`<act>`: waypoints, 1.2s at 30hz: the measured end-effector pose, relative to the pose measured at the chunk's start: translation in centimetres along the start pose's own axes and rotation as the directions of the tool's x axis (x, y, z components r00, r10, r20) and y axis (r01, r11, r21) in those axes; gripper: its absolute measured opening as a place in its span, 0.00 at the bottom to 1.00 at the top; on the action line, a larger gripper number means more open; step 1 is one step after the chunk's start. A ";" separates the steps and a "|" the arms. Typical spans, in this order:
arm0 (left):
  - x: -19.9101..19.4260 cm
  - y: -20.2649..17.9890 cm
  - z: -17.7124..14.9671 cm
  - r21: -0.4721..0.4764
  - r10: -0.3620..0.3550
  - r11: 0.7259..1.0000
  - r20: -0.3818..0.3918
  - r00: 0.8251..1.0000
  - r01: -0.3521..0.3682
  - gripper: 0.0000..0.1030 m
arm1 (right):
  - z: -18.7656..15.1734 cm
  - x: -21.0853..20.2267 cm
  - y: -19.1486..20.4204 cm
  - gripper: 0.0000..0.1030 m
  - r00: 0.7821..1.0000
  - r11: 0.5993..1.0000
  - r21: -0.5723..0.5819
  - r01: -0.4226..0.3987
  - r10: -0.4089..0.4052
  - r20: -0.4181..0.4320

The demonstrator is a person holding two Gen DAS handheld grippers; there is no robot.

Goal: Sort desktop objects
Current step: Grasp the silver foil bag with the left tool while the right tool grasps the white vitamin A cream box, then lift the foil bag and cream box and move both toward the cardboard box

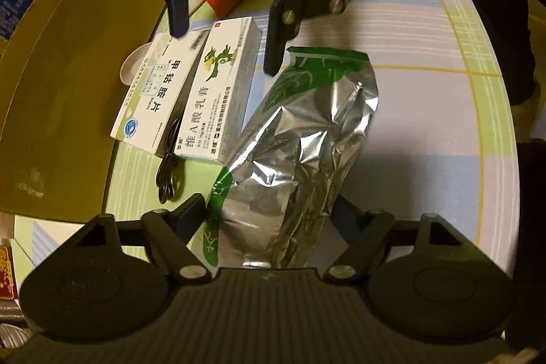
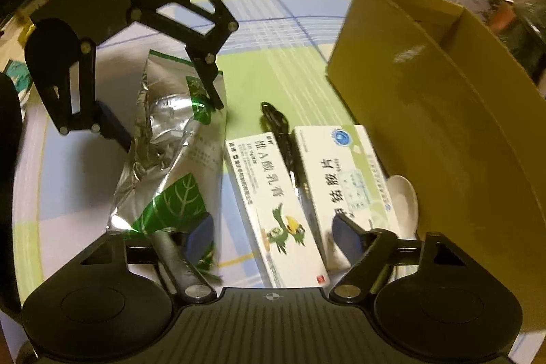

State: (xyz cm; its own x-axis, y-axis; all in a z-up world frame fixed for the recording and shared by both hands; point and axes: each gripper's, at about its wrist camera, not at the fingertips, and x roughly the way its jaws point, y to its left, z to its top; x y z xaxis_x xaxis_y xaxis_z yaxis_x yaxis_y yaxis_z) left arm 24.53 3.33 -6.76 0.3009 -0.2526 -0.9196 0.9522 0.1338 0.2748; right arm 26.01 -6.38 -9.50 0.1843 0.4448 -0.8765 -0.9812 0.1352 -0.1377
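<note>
The white spoon (image 2: pixel 404 203) lay half hidden under a medicine box (image 2: pixel 344 179); the cardboard box (image 2: pixel 443 111) was cut off.

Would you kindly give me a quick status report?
Left gripper astride foil bag, contact unclear. Right gripper open over bird-print box. Black cable lies against it.

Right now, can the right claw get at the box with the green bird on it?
Probably yes. The right claw already straddles the bird box, whose top is uncovered. The foil bag and black cable flank it closely.
</note>
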 end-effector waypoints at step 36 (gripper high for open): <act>-0.6 -1.9 -0.9 -0.313 -0.003 0.950 -0.035 0.999 -0.008 0.77 | -7.6 -3.9 7.7 0.58 0.983 0.732 0.665 0.145 -0.182 -0.013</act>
State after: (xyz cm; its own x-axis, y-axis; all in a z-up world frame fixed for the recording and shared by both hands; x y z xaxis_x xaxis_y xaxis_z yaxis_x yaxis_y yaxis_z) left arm 22.47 4.07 -6.94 0.2960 -0.2191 -0.9297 0.8851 0.4288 0.1808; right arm 17.28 -13.80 -10.62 0.3592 0.4011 -0.8427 -0.6539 0.7524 0.0794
